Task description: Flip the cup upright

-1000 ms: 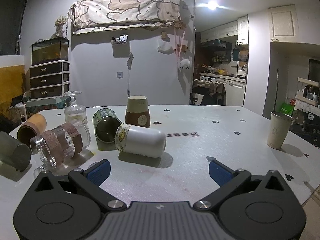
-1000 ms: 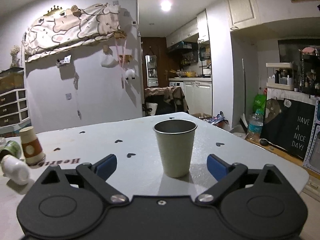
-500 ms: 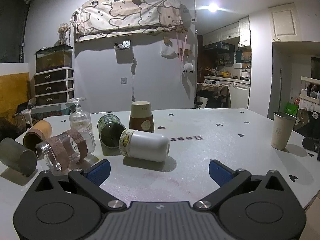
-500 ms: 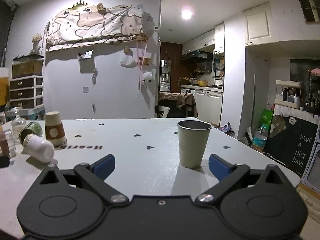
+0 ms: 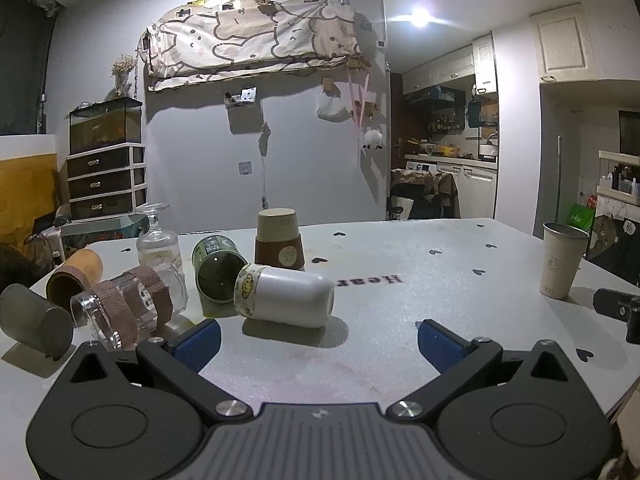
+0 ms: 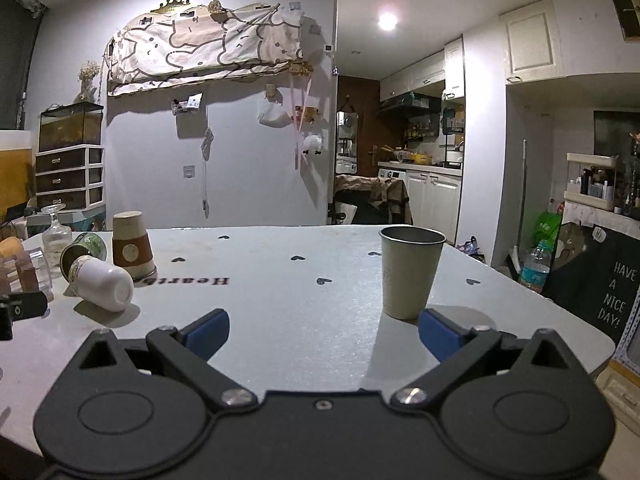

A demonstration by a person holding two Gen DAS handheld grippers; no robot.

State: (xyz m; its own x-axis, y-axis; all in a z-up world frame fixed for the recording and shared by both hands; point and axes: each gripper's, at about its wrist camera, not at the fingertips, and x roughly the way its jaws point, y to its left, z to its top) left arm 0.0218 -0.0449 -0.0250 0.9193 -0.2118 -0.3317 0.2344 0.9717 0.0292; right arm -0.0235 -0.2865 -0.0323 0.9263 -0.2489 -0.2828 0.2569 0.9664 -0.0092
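The white cup (image 5: 286, 296) lies on its side at the middle of the left wrist view, on the table (image 5: 400, 320), its banded rim toward the left beside a green tin (image 5: 216, 270) also on its side. The left gripper (image 5: 318, 338) hovers at lower centre, jaws wide apart and empty.

In the right wrist view the white cup (image 6: 102, 282) sits at far left. The right gripper (image 6: 324, 330) is spread wide, holding nothing; an upright metal cup (image 6: 410, 272) stands just behind its right finger.
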